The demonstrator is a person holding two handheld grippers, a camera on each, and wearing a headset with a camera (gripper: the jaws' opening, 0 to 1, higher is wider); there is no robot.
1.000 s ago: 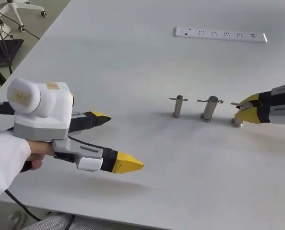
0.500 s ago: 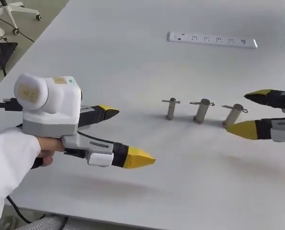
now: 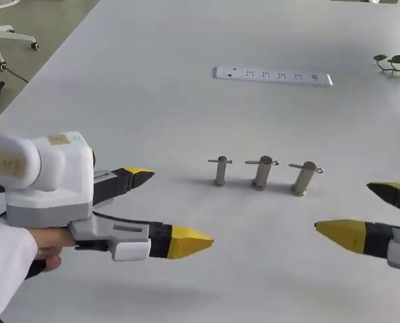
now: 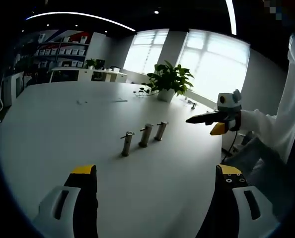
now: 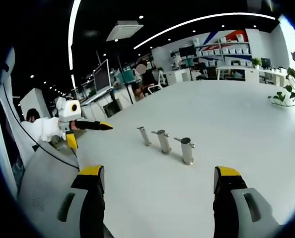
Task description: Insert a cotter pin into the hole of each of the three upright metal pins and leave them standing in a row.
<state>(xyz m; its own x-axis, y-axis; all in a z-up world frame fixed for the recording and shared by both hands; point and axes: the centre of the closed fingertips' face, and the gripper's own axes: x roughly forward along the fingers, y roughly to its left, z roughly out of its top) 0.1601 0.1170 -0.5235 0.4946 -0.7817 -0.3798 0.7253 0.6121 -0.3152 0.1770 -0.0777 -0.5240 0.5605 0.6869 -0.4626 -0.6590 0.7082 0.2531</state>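
Three short metal pins stand in a row on the white table: the left pin [image 3: 220,171], the middle pin [image 3: 262,173] and the right pin [image 3: 302,178]. A thin cotter pin crosses the top of each. My left gripper [image 3: 173,208] hovers open and empty to the left of the row, well apart from it. Nearer than the right pin, my right gripper [image 3: 351,210] also stands open and empty. The left gripper view has the row [image 4: 146,135] ahead of its open jaws, and the right gripper view has the row [image 5: 163,141] likewise.
A white power strip [image 3: 273,75] lies at the far side of the table. Leaves of a plant [image 3: 395,60] reach in at the far right, and a potted plant [image 4: 170,82] stands on the table's end. A chair base [image 3: 5,33] stands on the floor beyond the left edge.
My right gripper, shut around the right pin a second ago, has opened, let it go and drawn back toward me. The pin stays standing. The left gripper has barely moved; the camera shifted.
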